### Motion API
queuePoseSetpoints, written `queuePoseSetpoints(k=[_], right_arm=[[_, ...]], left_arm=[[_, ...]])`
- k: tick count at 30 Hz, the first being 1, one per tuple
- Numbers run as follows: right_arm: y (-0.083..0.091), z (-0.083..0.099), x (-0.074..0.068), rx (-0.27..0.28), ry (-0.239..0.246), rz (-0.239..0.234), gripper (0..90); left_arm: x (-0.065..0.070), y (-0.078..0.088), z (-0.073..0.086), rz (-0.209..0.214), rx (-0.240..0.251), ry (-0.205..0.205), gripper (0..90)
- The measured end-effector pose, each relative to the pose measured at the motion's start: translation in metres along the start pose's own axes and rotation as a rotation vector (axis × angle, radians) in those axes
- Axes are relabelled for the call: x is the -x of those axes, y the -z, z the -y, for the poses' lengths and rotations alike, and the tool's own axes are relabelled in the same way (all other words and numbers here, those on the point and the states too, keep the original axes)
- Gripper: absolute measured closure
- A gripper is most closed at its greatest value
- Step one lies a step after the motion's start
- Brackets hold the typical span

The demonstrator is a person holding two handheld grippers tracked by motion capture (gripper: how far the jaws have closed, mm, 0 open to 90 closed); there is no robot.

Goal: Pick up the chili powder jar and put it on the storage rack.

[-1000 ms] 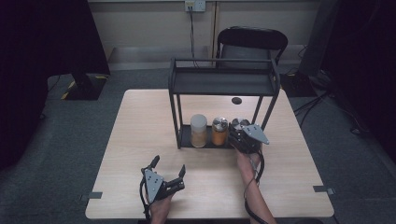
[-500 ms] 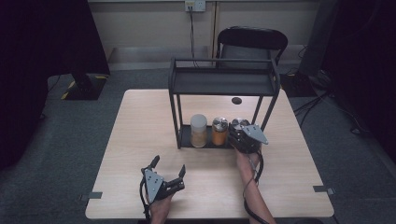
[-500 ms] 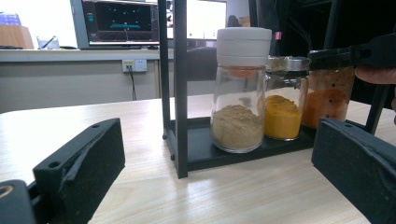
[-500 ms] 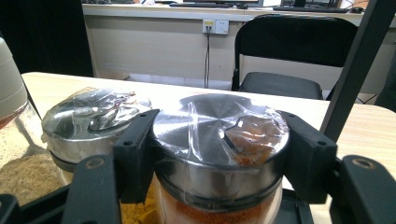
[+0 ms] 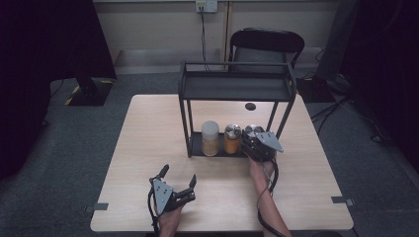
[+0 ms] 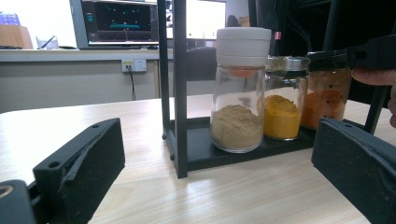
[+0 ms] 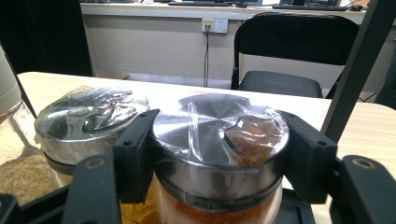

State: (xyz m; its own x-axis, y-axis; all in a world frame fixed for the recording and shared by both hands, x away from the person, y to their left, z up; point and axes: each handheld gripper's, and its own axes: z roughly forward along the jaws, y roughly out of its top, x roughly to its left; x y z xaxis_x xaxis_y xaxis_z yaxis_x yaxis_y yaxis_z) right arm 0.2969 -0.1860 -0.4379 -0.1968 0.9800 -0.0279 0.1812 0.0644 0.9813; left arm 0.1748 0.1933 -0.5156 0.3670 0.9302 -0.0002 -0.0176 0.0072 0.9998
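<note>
Glass spice jars stand three in a row on the bottom tray of the black metal rack (image 5: 237,86) on the pale wooden table (image 5: 148,133). At one end, the white-capped jar (image 6: 239,88) holds tan powder; the silver-lidded middle jar (image 6: 281,100) holds yellow powder. At the other end, the steel-lidded jar of orange-red powder (image 7: 219,140) sits gripped at its lid by the right gripper (image 7: 219,154), jaws clamped either side. Near the table's front edge, the left gripper (image 5: 179,181) rests with jaws spread wide, holding nothing.
</note>
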Motion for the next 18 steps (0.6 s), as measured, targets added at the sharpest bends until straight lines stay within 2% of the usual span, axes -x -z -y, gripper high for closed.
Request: queuePoseSetpoints(k=[18], right_arm=[[-0.0029,0.0018,0.0005,-0.013,-0.001,-0.001,34.9]], left_arm=[[-0.0001,-0.0001,0.0,0.001,0.0,0.003,2.0]])
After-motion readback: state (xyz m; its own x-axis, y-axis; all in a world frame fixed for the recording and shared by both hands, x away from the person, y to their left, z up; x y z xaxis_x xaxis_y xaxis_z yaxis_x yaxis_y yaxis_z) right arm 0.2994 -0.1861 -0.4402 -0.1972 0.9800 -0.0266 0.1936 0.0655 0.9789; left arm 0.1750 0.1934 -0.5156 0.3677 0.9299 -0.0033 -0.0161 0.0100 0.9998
